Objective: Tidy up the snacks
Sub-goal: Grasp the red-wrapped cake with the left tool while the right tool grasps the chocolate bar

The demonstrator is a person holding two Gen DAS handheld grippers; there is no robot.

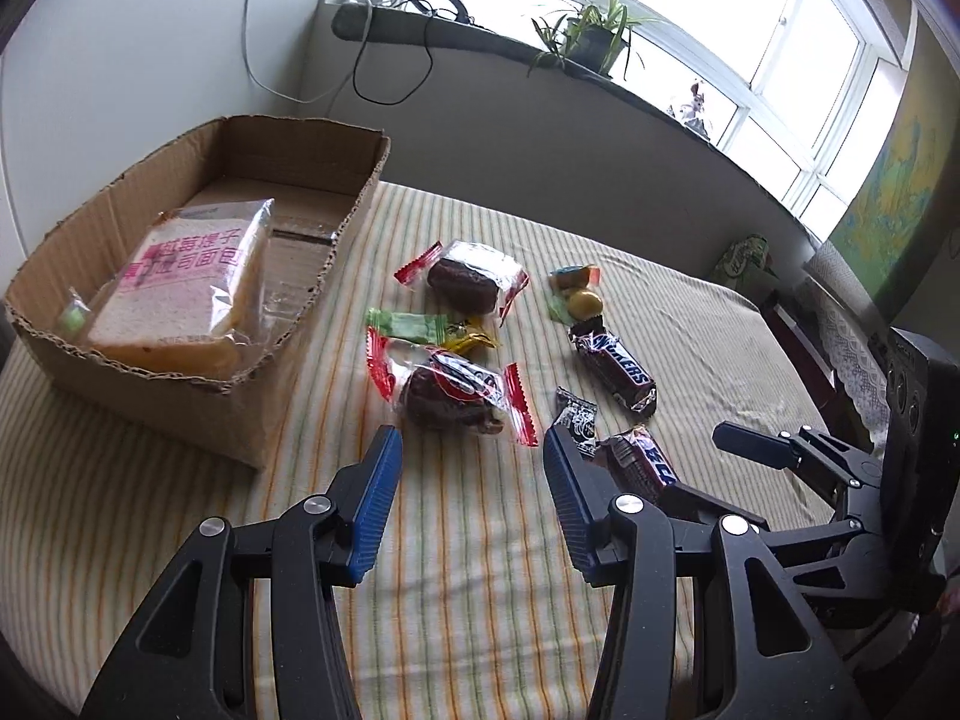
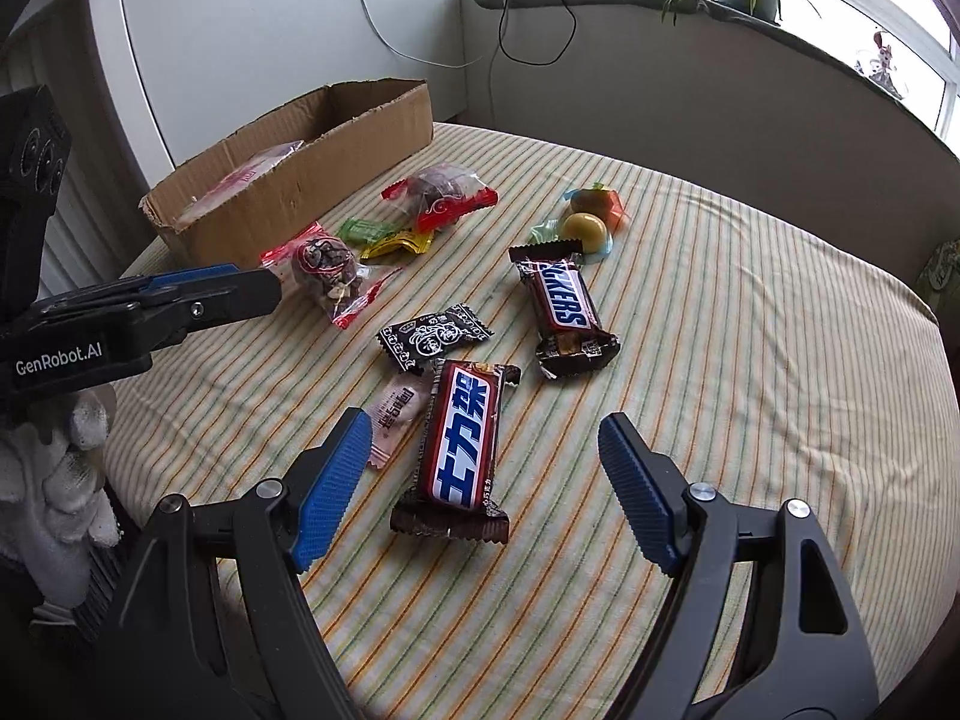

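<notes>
A cardboard box (image 1: pixel 252 414) stands at the left and holds a wrapped bread slice (image 1: pixel 180 288). My left gripper (image 1: pixel 471 450) is open and empty, just short of a red-edged date snack (image 1: pixel 450 390). My right gripper (image 2: pixel 483 438) is open around a Snickers bar (image 2: pixel 465 444) lying on the striped cloth, not touching it. A second Snickers bar (image 2: pixel 564 306), a black candy (image 2: pixel 435 336), a pink candy (image 2: pixel 399 414), a second date snack (image 2: pixel 441 192) and jelly cups (image 2: pixel 591 219) lie beyond. The box (image 2: pixel 288 186) also shows in the right wrist view.
Green and yellow candies (image 1: pixel 432 330) lie between the date snacks. A windowsill with a potted plant (image 1: pixel 591 39) and cables runs behind the table. The table edge (image 2: pixel 900 276) drops off at the right. The left gripper's body (image 2: pixel 138 306) reaches in from the left.
</notes>
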